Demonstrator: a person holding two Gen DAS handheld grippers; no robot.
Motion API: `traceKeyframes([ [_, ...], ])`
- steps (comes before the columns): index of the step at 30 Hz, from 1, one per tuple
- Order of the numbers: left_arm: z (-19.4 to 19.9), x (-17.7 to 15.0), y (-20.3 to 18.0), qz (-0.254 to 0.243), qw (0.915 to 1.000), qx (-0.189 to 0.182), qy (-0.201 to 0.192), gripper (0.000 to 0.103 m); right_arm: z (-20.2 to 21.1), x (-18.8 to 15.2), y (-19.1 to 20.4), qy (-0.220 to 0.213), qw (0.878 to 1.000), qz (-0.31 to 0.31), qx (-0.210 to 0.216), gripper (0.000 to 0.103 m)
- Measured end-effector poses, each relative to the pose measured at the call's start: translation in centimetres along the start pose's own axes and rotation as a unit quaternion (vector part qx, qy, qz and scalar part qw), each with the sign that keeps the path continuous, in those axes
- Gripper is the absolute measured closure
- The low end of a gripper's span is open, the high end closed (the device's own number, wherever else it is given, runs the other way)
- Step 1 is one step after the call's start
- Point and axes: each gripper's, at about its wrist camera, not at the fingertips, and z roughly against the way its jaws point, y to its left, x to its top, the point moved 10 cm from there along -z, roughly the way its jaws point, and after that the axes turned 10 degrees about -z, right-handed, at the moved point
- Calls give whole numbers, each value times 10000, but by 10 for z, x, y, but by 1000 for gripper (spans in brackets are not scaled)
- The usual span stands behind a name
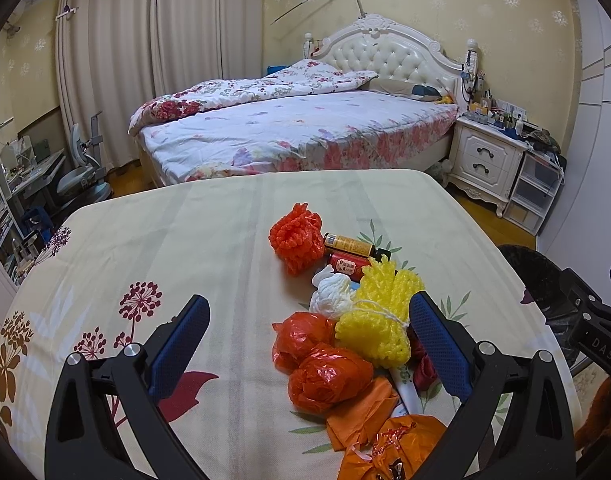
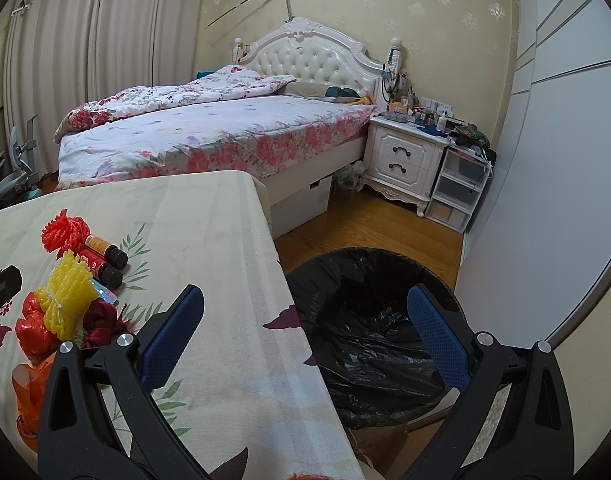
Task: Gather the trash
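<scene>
Left tool (image 1: 309, 344) spread wide, empty, over tabletop (image 1: 145, 240); yellow foam net (image 1: 375, 316) between its fingers, probably light, squashy; best pinched mid-bundle. Right tool (image 2: 305, 340) open above bin (image 2: 369, 320).

Floral-quilted bed (image 1: 289, 128), white nightstand (image 1: 487, 158) beside it, drawn curtains (image 1: 145, 52), yellow patterned wallpaper (image 1: 485, 8), wood floor (image 2: 369, 224).

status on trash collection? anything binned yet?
Done: nothing visible inside the black-lined trash bin. In hand: nothing; left gripper and right gripper are open. Left: yellow foam net, orange foam net, two small bottles, red plastic bags on the table.
</scene>
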Motion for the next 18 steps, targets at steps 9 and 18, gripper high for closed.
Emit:
traceKeyframes([
  [9,0,0,0,8,10000,-5,8,6,0,-1,0,3,10000,1,6,4],
  [18,-3,-4,-6,8,10000,-31,40,6,-2,-3,-4,67,10000,-25,20,4],
])
